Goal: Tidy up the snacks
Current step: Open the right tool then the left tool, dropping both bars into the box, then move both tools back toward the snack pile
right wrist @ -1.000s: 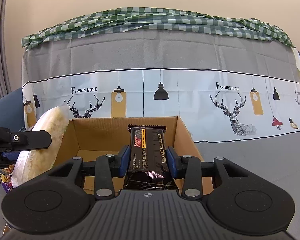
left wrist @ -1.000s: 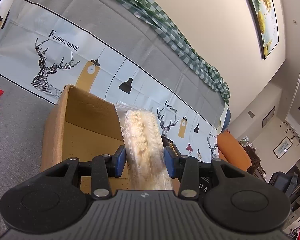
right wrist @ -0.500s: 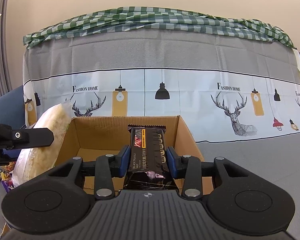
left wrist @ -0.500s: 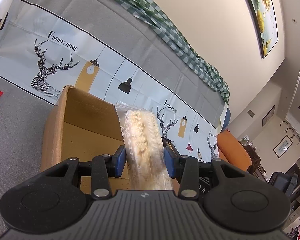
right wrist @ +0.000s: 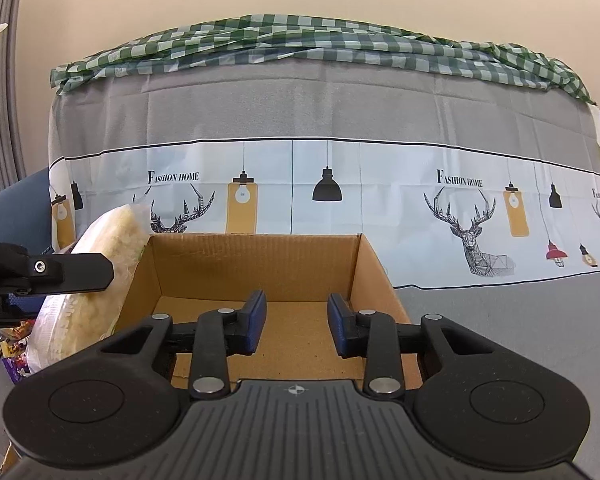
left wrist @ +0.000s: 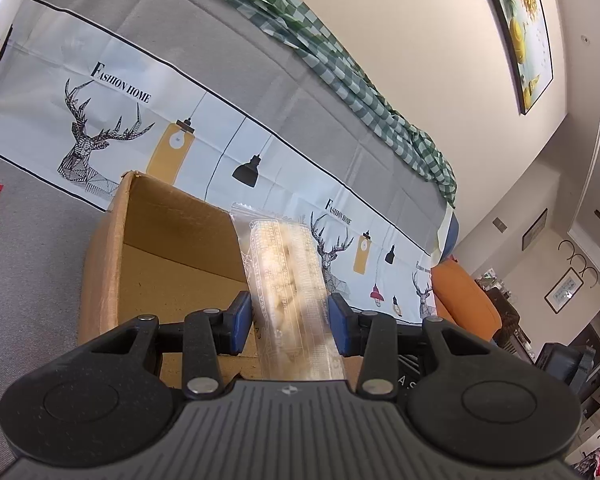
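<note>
One clear snack bag (left wrist: 288, 280) over box (left wrist: 112, 264)

Home living room, sofa (left wrist: 466, 300), framed pictures (left wrist: 518, 28)

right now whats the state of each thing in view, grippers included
left gripper: shut on a clear snack pack, held above the box's left edge
clear snack pack: sealed, gripped, tilted up
right gripper: nothing between its pads, jaws closing, over the box
cardboard box: open-topped; visible floor bare
checked cloth: crumpled along the sofa back
printed cover: spread over the sofa
</note>
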{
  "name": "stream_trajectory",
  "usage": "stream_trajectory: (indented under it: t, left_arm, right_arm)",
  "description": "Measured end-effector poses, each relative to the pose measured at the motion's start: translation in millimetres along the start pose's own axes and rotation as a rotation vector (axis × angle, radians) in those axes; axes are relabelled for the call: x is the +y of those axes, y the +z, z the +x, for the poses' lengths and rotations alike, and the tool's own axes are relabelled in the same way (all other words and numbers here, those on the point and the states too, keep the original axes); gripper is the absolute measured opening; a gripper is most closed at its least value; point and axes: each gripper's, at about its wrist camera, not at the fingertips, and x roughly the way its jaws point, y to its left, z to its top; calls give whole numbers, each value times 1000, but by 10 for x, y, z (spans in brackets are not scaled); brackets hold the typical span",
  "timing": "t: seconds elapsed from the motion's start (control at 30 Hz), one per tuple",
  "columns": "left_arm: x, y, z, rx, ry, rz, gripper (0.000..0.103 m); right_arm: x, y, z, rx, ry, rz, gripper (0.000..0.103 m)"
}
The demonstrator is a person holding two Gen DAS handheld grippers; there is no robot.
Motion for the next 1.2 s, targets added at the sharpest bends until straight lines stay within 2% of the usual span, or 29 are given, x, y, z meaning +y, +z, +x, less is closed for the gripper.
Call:
stream_trajectory:
  t: [0.1, 0.2, 0.23, 0.37, 0.77, 1.2]
  left_arm:
    - [2, 3, -1, -2, 2, -4, 46]
    - [54, 11, -3, 1, -4, -31, 58]
    - [62, 13, -4, 0, 0, -36, 58]
    - [88, 25, -11, 4, 13, -44, 58]
    - [215, 81, -222, -8, 39, -29, 57]
    - [526, 94, -734, -33, 109, -56, 51]
  right_arm:
    - [4, 0, 1, 3, 0, 3, 33]
    - [3, 3, 2, 4, -9, 3, 37]
    - [3, 3, 4, 7, -9, 4, 40]
    - [-1, 11, 27, 19, -6, 12, 42]
    - [146, 10, 43, 32, 12, 16, 43]
    - [645, 50, -128, 8, 119, 51, 43]
